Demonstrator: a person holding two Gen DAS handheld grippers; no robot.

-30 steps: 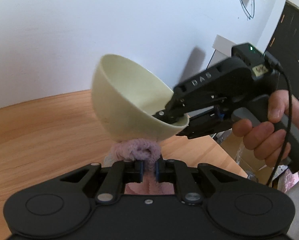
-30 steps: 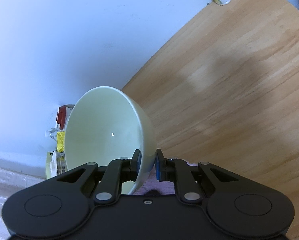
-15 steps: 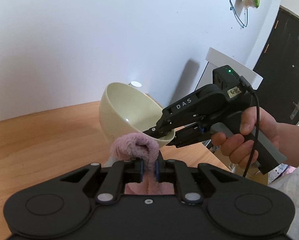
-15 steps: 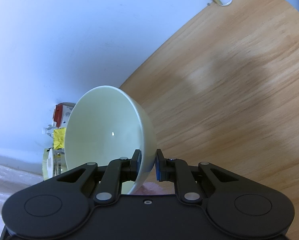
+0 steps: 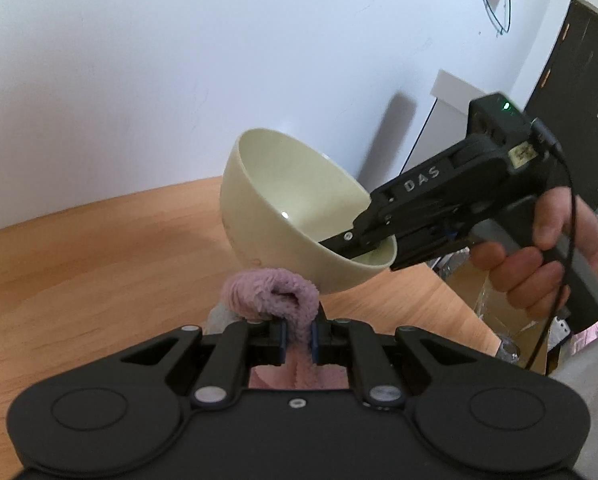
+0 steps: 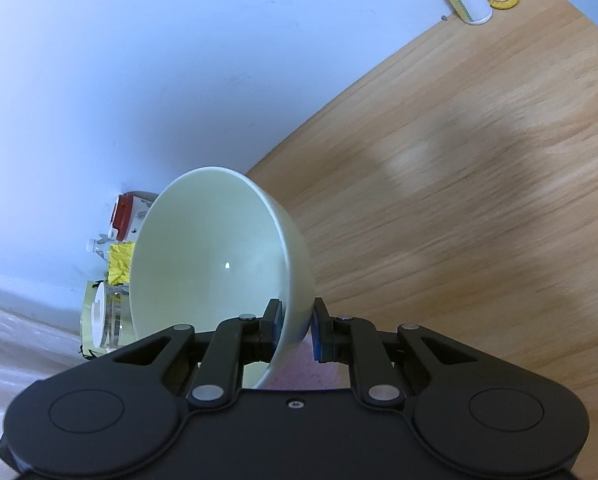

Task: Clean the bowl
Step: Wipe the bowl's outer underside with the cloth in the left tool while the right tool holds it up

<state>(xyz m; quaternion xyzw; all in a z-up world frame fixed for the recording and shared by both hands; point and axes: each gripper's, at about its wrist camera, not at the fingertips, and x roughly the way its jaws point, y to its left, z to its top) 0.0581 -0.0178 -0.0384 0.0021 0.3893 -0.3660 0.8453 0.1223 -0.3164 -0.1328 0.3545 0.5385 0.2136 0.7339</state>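
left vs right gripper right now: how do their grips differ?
The left gripper is shut on a soft pink cloth; the right gripper is shut on the rigid rim of the cream bowl. The cloth bunches up beyond the left fingers; the right fingers straddle the bowl's wall, one inside, one outside. Shared: both hold their load above the wooden table.

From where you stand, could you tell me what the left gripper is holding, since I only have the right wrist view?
Observer: The left gripper is shut on a pink fluffy cloth.
Operator: Thank you. Is that cloth inside the bowl?
Observer: No, it sits below the bowl, by its outer underside; the inside is bare apart from the right gripper, whose upper finger reaches in over the rim.
Operator: And is the bowl resting on the table?
Observer: No, it is held tilted above the wooden table, its mouth turned towards the right gripper.
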